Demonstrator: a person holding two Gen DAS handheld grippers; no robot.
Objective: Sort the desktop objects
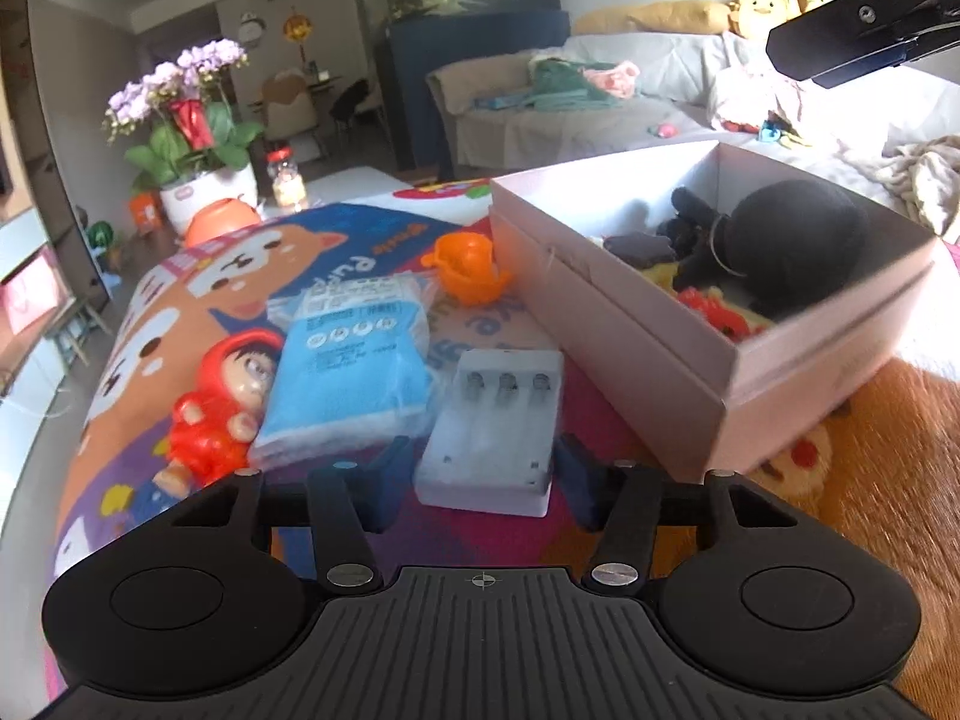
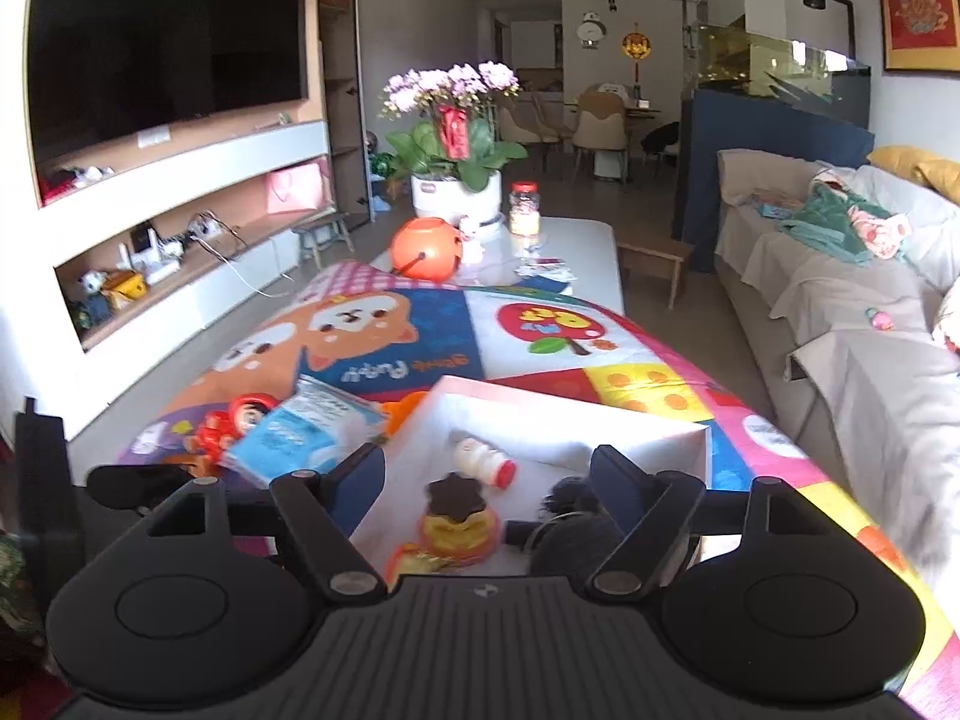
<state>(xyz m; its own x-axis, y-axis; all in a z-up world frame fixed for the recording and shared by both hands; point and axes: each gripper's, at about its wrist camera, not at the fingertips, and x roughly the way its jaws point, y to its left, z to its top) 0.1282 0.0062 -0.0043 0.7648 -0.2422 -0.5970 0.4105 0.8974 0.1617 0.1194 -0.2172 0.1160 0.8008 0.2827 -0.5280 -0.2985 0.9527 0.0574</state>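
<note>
Box point(image 2: 576, 420) holds bottle point(image 2: 485, 463), pudding toy point(image 2: 459, 519).

A daylit living room has a dark TV point(image 2: 162, 42) on the wall above white shelves point(image 2: 180, 228), a grey sofa point(image 2: 840, 288) at the other side, a fish tank point(image 2: 774, 66) on a blue cabinet, and dining chairs point(image 2: 600, 120) behind.

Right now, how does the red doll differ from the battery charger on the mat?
The red doll is rounded and bright red with a face; the battery charger is a white, boxy tray with three empty slots. The doll lies left of the blue packet, outside the left tongs; the charger sits right of it, between those tongs. Both lie on the mat, outside the box.
</note>
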